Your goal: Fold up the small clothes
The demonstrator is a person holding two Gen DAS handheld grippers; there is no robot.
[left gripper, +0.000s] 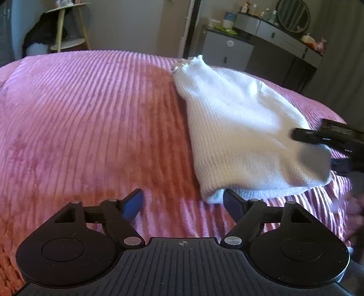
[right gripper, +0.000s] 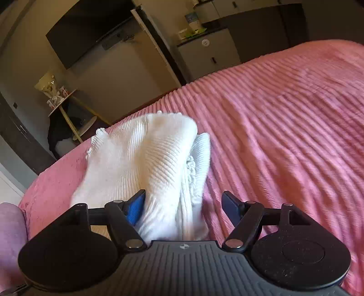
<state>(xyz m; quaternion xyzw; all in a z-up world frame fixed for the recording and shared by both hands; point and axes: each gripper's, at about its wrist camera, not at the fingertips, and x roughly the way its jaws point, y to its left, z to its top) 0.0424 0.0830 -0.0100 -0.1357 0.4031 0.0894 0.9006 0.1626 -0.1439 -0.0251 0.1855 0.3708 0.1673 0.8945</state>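
Observation:
A white ribbed knit garment [left gripper: 238, 127] lies folded on the pink corded bedspread [left gripper: 91, 125], its frilled hem toward the far side. My left gripper [left gripper: 183, 202] is open just short of the garment's near corner, with only bedspread between its blue pads. In the right wrist view the garment [right gripper: 147, 159] runs in between the jaws of my right gripper [right gripper: 184, 207]. The left pad [right gripper: 136, 209] lies against the cloth, the right one stands clear, so that gripper is open. The left wrist view shows the right gripper [left gripper: 314, 149] straddling the garment's right edge.
Beyond the bed stand a round tiered side table [left gripper: 68, 43], a grey cabinet [left gripper: 227, 50] and a dresser with a round mirror [left gripper: 293, 16]. A dark screen [right gripper: 86, 29] hangs on the wall. Part of a hand [right gripper: 9, 227] shows at lower left. The bedspread [right gripper: 284, 136] stretches wide to the right.

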